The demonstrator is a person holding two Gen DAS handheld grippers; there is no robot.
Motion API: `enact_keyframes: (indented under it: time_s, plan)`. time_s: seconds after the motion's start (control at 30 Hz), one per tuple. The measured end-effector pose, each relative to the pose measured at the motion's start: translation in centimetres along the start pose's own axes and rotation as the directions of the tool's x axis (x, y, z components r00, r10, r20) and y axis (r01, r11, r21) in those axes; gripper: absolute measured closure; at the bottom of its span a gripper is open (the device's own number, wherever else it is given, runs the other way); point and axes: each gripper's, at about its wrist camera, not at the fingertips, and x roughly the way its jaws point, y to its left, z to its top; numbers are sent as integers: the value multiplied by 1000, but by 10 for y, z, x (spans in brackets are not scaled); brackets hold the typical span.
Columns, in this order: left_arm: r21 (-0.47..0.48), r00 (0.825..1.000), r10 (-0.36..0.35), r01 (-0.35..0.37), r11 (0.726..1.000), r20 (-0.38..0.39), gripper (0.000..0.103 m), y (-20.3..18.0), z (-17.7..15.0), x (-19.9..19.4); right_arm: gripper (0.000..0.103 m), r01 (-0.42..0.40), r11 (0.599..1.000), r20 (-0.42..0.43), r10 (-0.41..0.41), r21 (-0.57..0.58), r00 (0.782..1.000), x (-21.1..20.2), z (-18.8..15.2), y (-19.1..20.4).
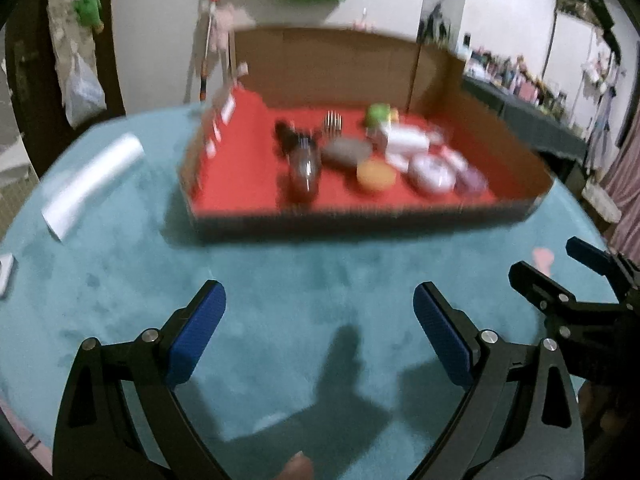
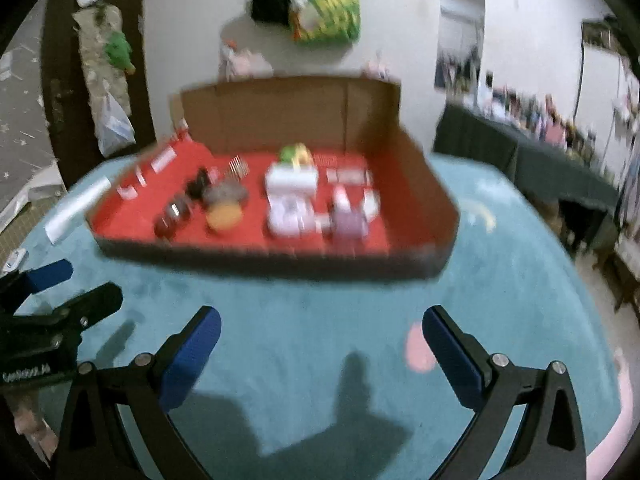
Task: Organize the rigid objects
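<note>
A teal table [image 1: 280, 280] carries a red-lined cardboard box [image 1: 512, 168], well ahead of the left gripper [image 1: 319, 332] and right gripper [image 2: 321, 356], both spread wide and empty. Inside lie a dark bottle [image 1: 305, 168], grey stone [image 1: 345, 151], orange disc [image 1: 376, 176] and white containers [image 2: 291, 180], blurred. A white roll [image 1: 94, 182] lies left of the box.
</note>
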Motion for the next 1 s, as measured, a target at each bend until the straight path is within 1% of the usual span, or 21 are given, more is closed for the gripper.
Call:
enact_keyframes:
  time_s: [0.1,0.17,0.23,0.3,0.33,0.5,0.57,0.67,1.0]
  plan:
    - [7,998,38,-38,999,-47,7,-3,-9,21,0,15,1000,-75,-15,-1,997,23,-8,-4]
    - [-7,996,39,-40,999,-78,7,-1,-10,30,0,10,1000,-110,-9,13,994,32,-11,-9]
    - [-13,998,45,-45,999,-53,7,-1,-7,29,0,7,1000,-122,-4,23,992,33,-11,-12]
    - [1,996,70,-70,998,-63,7,-2,-7,34,0,16,999,-147,-12,28,989,36,-10,-12]
    - [8,994,75,-75,997,-75,6,-2,-6,37,0,13,999,-147,-8,35,989,36,-9,-12]
    - [15,994,80,-79,997,-76,4,-3,-6,37,0,12,999,-155,-5,45,988,35,-10,-15]
    - [15,993,93,-92,996,-78,1,-4,-7,37,0,16,999,-157,-9,41,988,37,-9,-13]
    - [11,992,88,-87,996,-86,0,-3,-5,40,0,14,999,-157,-7,43,988,38,-7,-13]
    - [8,993,85,-85,996,-87,0,-3,-5,40,0,13,999,-159,-6,43,987,37,-8,-14]
